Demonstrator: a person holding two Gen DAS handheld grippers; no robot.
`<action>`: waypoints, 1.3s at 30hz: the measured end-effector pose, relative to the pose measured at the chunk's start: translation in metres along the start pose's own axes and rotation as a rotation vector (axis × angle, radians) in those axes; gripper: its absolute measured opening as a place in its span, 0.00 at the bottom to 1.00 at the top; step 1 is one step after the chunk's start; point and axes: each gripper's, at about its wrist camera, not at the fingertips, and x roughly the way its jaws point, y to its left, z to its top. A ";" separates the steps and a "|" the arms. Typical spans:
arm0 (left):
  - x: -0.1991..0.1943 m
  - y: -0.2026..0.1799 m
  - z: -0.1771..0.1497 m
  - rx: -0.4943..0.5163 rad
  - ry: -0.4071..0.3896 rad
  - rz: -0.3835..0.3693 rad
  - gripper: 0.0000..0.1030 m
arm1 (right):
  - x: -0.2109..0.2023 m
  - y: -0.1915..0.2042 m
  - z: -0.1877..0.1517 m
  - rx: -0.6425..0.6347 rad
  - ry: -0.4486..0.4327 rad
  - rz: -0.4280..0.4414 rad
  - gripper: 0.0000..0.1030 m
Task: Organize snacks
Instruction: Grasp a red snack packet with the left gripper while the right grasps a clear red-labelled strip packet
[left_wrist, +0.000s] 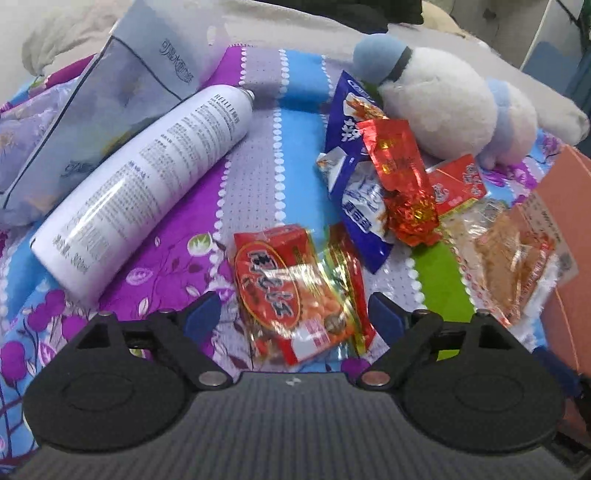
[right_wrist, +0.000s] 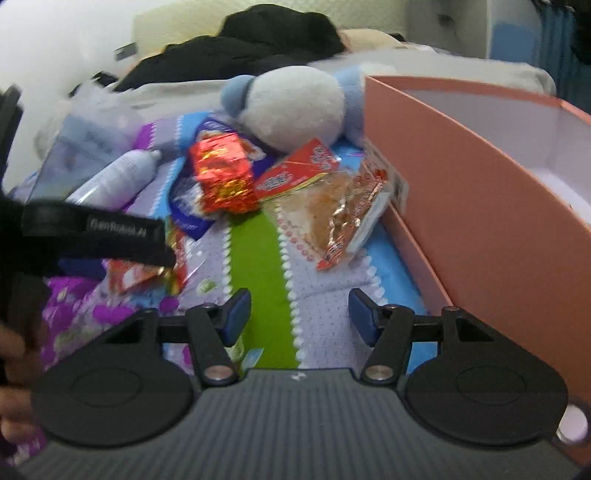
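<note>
Several snack packets lie on a patterned bedspread. In the left wrist view my left gripper (left_wrist: 293, 314) is open, its blue pads on either side of a red peanut packet (left_wrist: 291, 291). Beyond it lie a blue packet (left_wrist: 354, 192), a crinkled red foil packet (left_wrist: 402, 177), a flat red packet (left_wrist: 458, 181) and a clear packet of orange snack (left_wrist: 506, 254). In the right wrist view my right gripper (right_wrist: 298, 317) is open and empty above the bedspread, short of the clear packet (right_wrist: 332, 214). The left gripper's black body (right_wrist: 96, 232) shows at the left over the peanut packet (right_wrist: 147, 269).
An open salmon-coloured box (right_wrist: 480, 206) stands at the right, also seen in the left wrist view (left_wrist: 569, 206). A white spray can (left_wrist: 147, 184), a grey-blue pouch (left_wrist: 110, 99) and a white-and-blue plush toy (left_wrist: 443, 99) lie among the snacks. Dark clothes (right_wrist: 258, 40) lie behind.
</note>
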 end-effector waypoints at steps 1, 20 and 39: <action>0.002 -0.001 0.002 0.006 0.002 0.013 0.87 | 0.002 0.000 0.002 -0.001 -0.011 -0.014 0.59; 0.006 0.002 0.003 0.074 -0.068 -0.015 0.69 | 0.042 -0.009 0.022 0.005 -0.066 -0.060 0.27; -0.072 0.026 -0.057 -0.130 -0.082 -0.182 0.19 | -0.037 -0.018 -0.010 0.031 -0.089 0.010 0.20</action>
